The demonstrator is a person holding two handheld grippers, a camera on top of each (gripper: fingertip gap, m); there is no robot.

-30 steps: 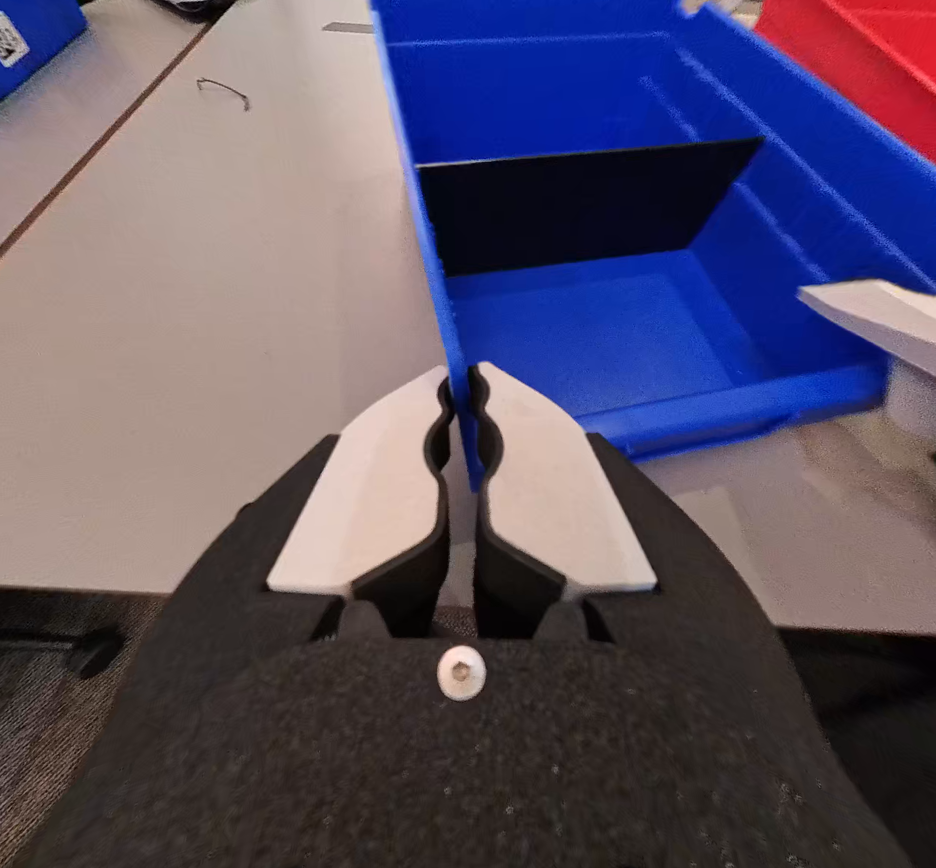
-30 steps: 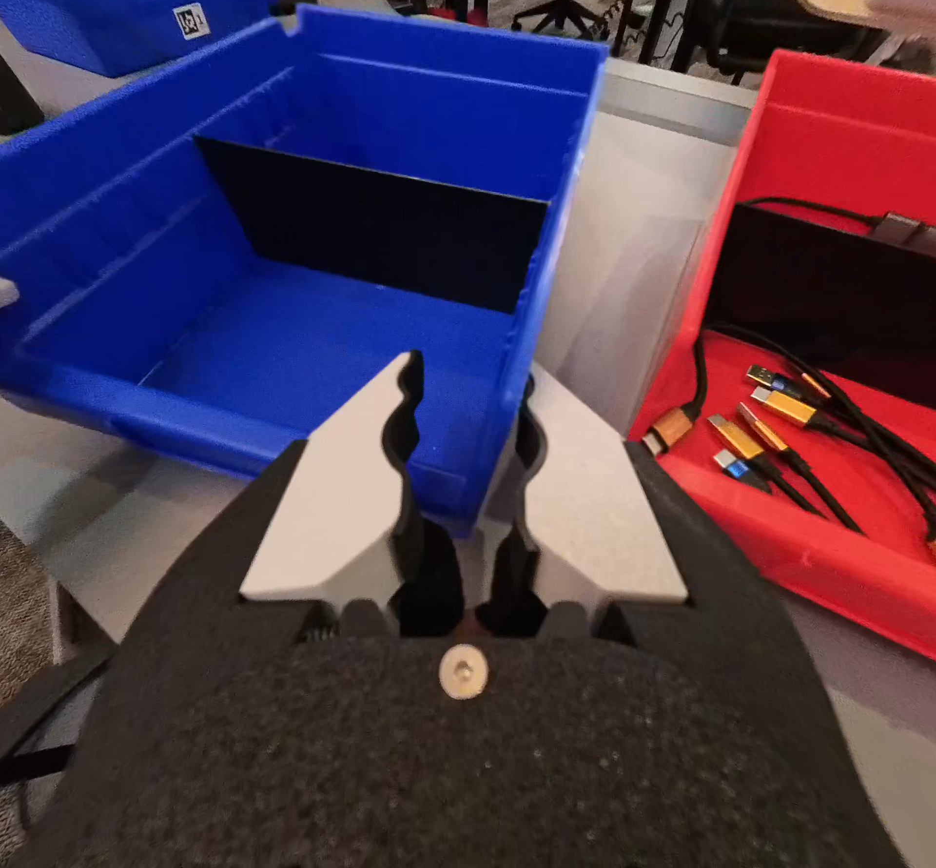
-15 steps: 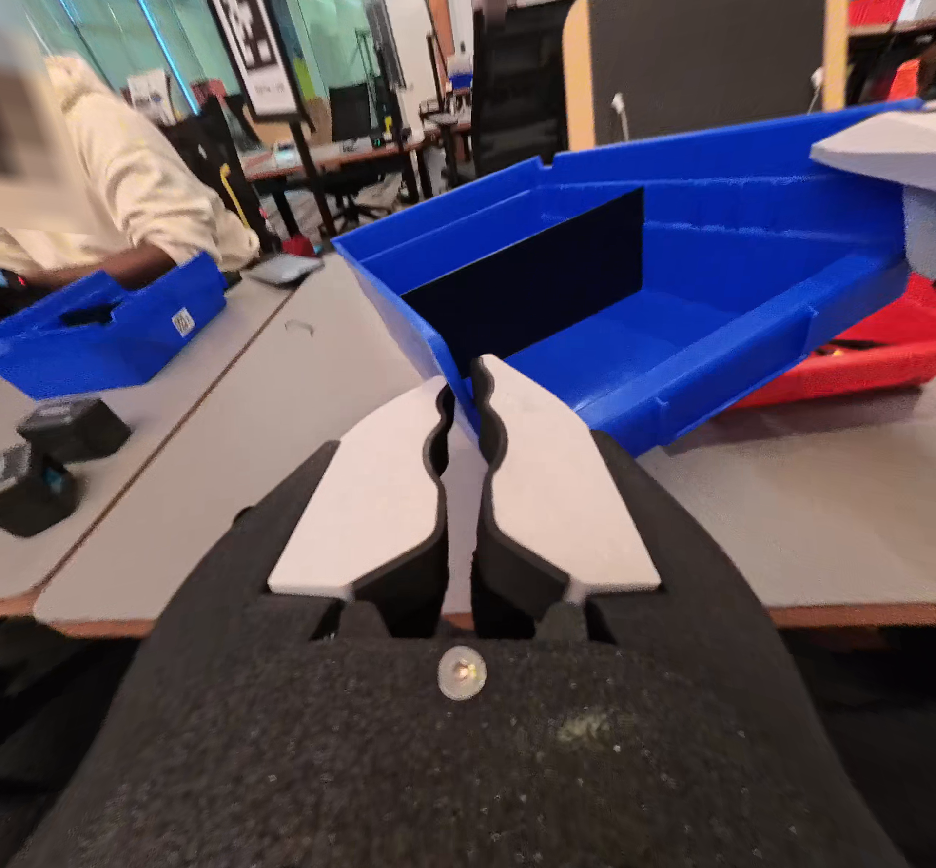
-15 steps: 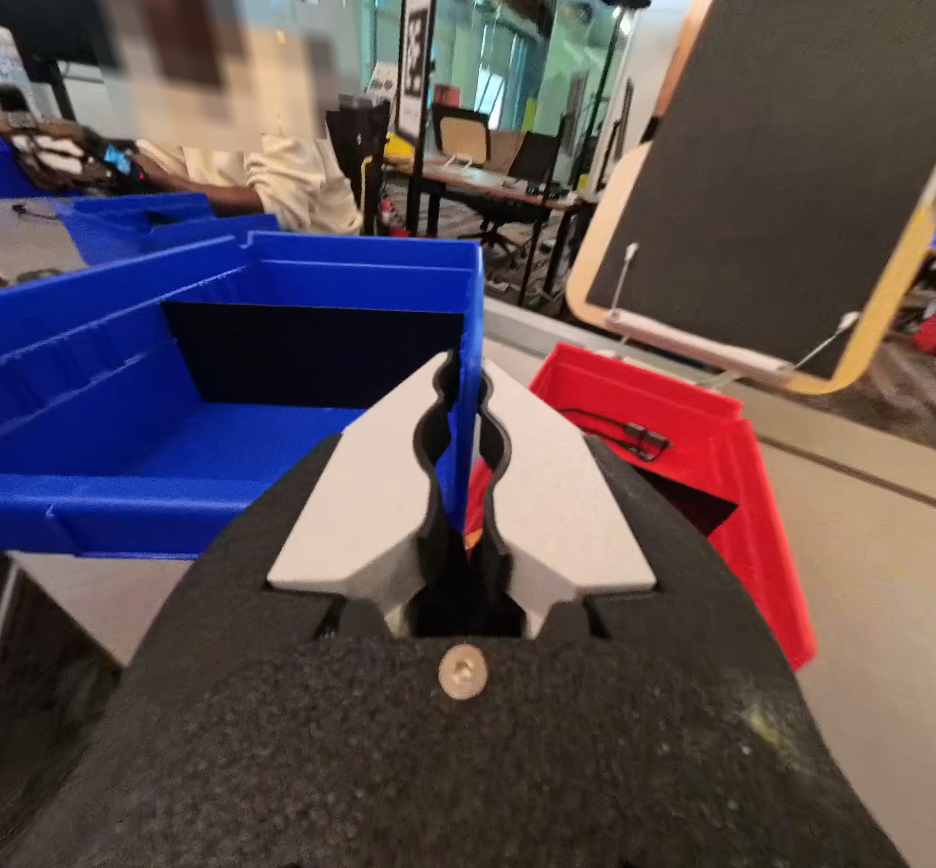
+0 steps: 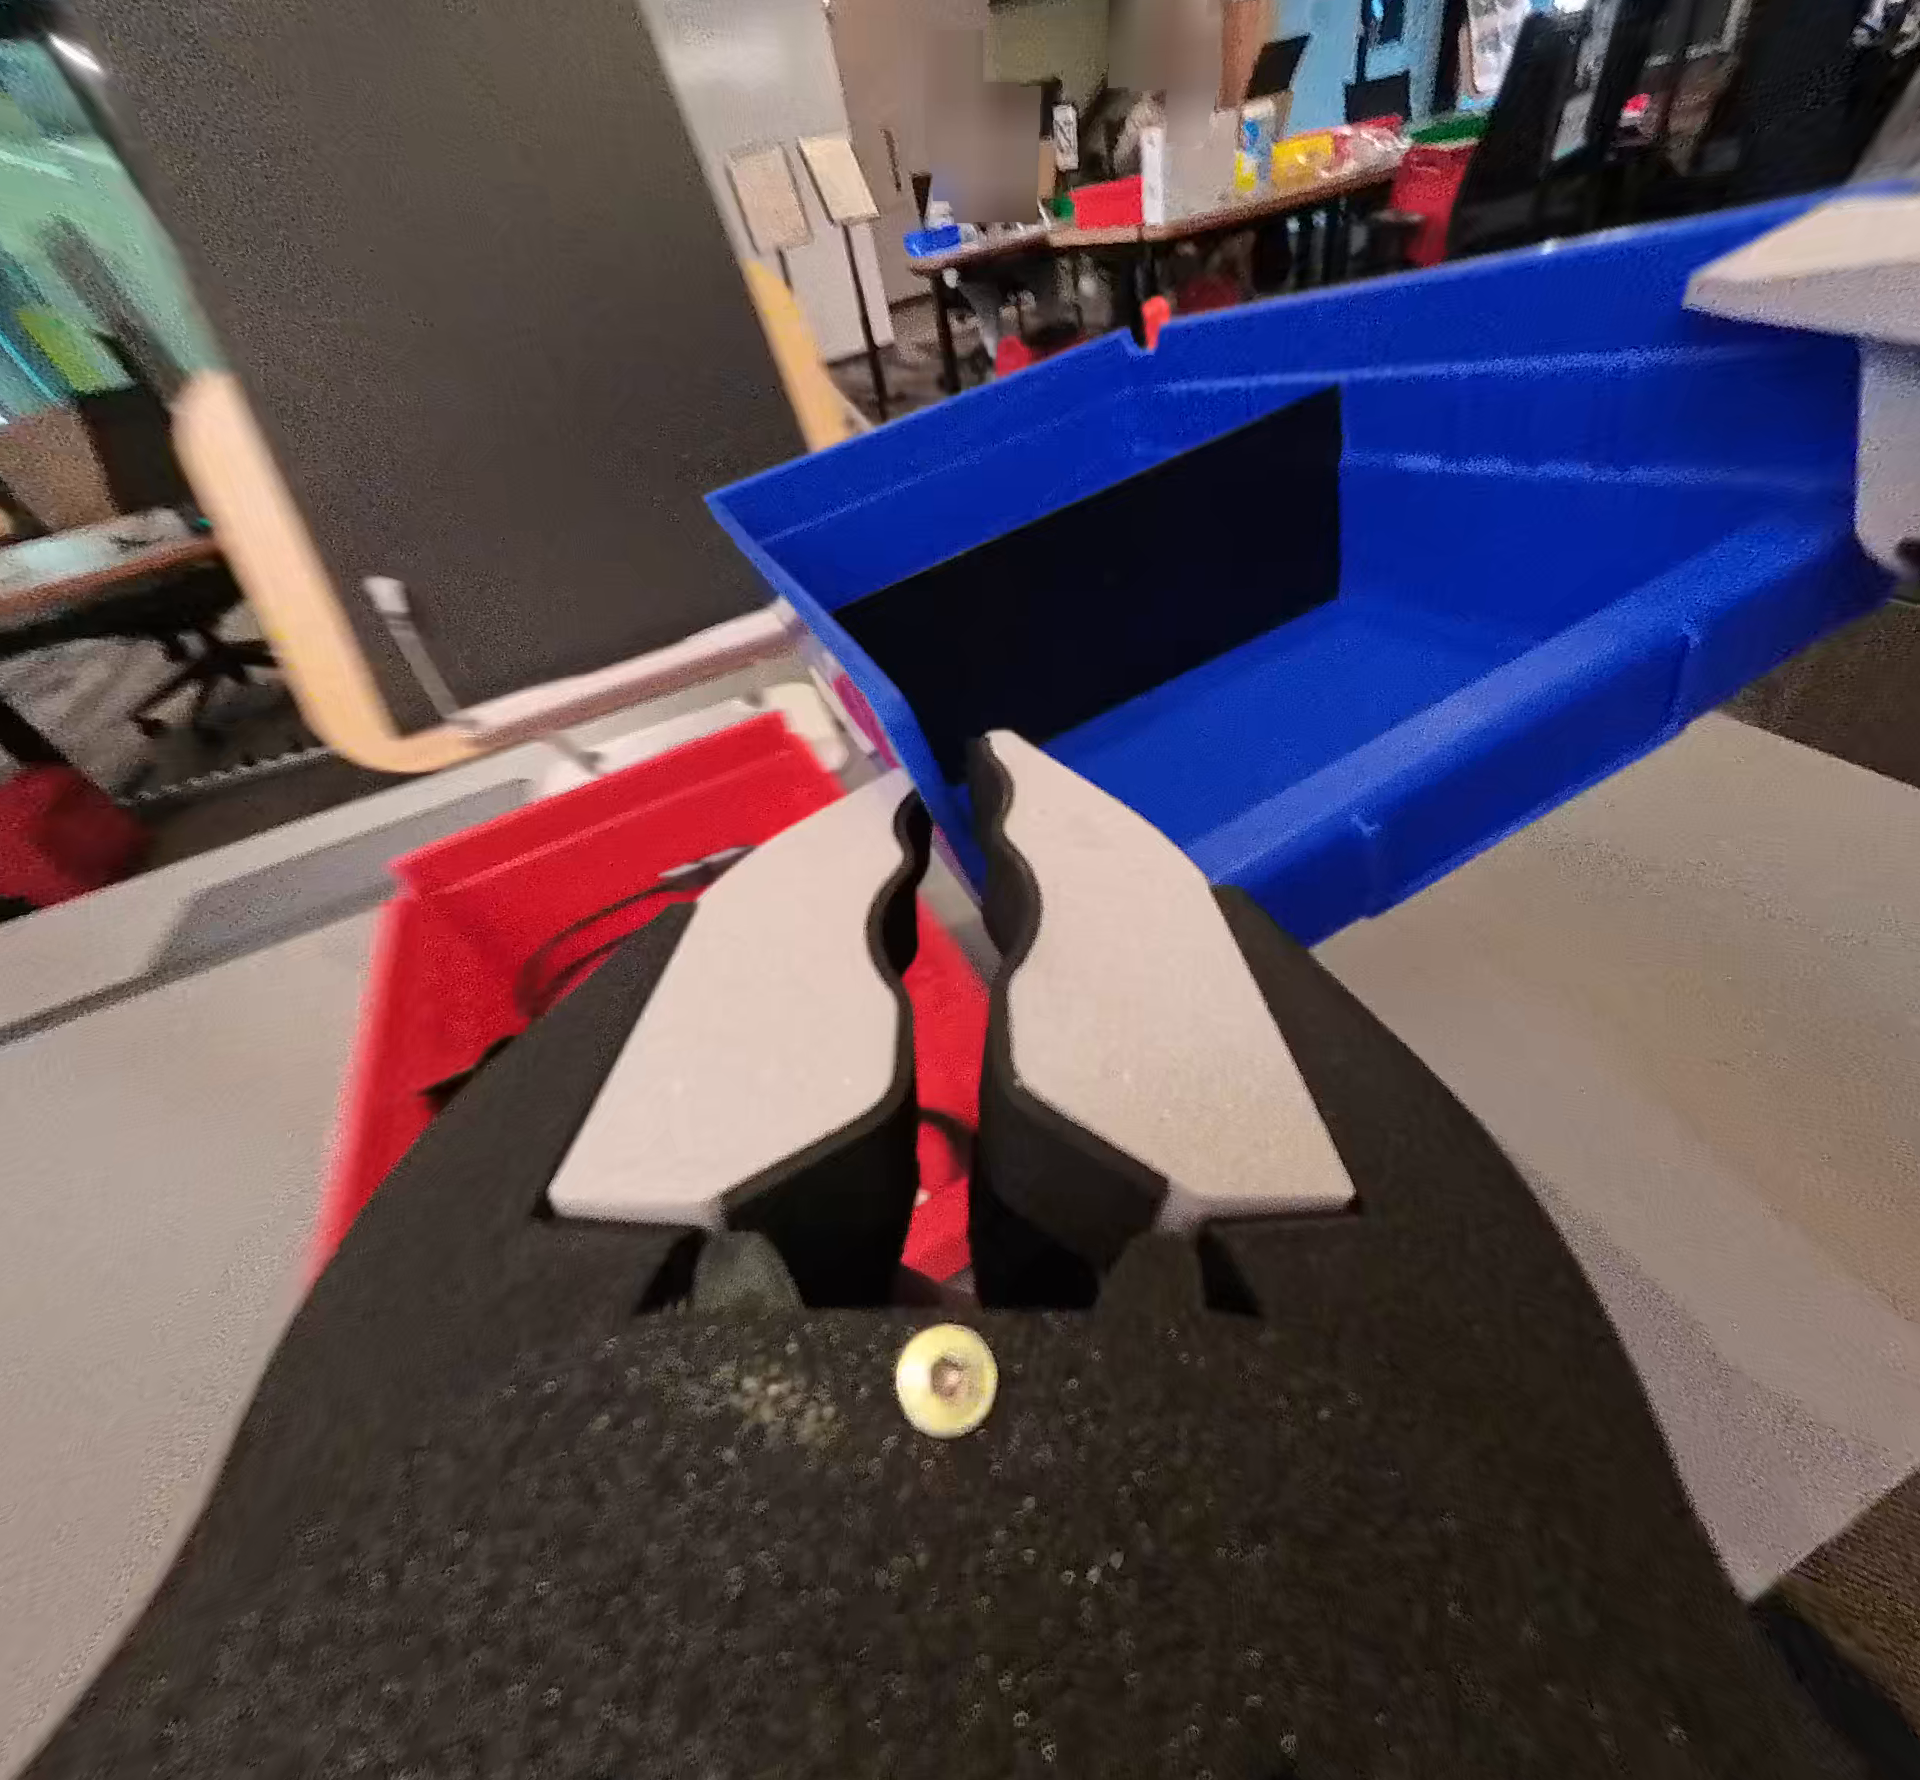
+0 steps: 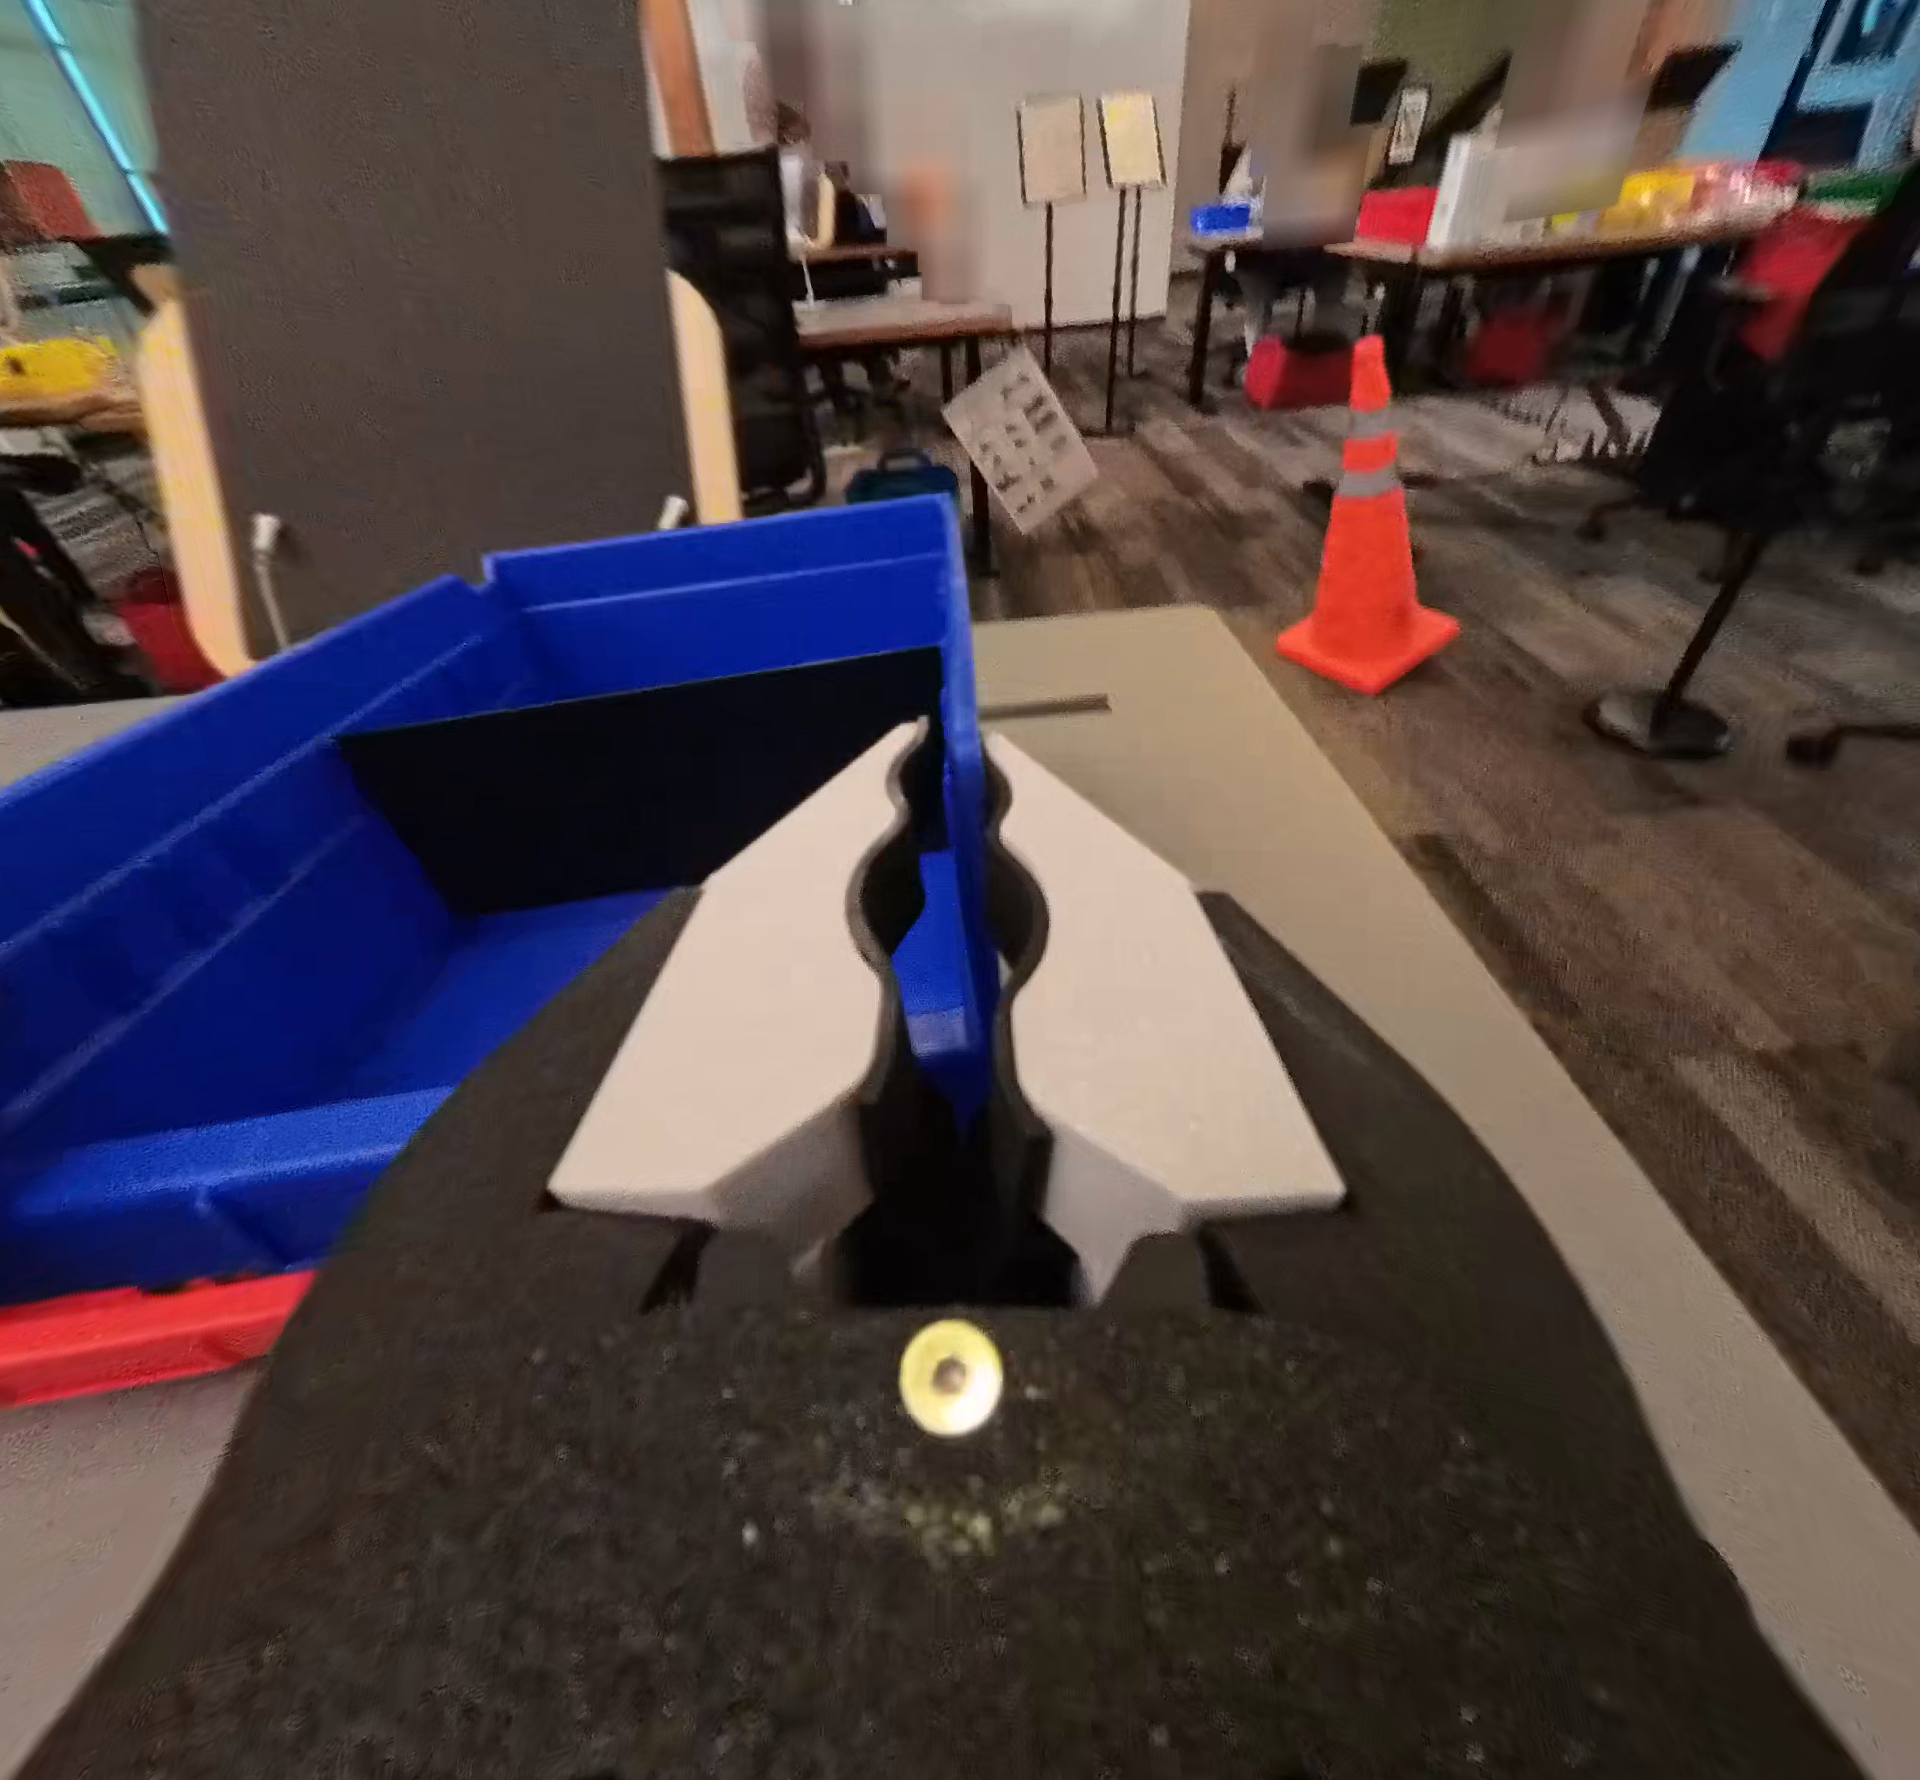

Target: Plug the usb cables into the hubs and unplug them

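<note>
An empty blue bin (image 5: pixel 1403 712) with a black divider (image 5: pixel 1091 587) hangs tilted in the air between my two grippers. My left gripper (image 5: pixel 951 774) is shut on the bin's left side wall. My right gripper (image 6: pixel 956 738) is shut on the right side wall of the same bin (image 6: pixel 260 951). One of its fingers also shows at the right edge of the left wrist view (image 5: pixel 1818 276). A red bin (image 5: pixel 582 899) sits on the table under the blue bin, with a black usb cable (image 5: pixel 566 951) in it. No hub shows.
The grey table (image 6: pixel 1195 795) runs ahead and ends at its right edge over carpet. An orange traffic cone (image 6: pixel 1366 546) stands on the floor beyond. A dark padded panel with a wooden rim (image 5: pixel 416 328) stands behind the table. The red bin's rim shows low left (image 6: pixel 125 1325). Some 20 centimeters of space lies between my two pairs of fingers.
My right gripper closed on the blue bin's wall. Both grippers lifted the bin off the table and swung it right, so it now hangs over the red bin.
</note>
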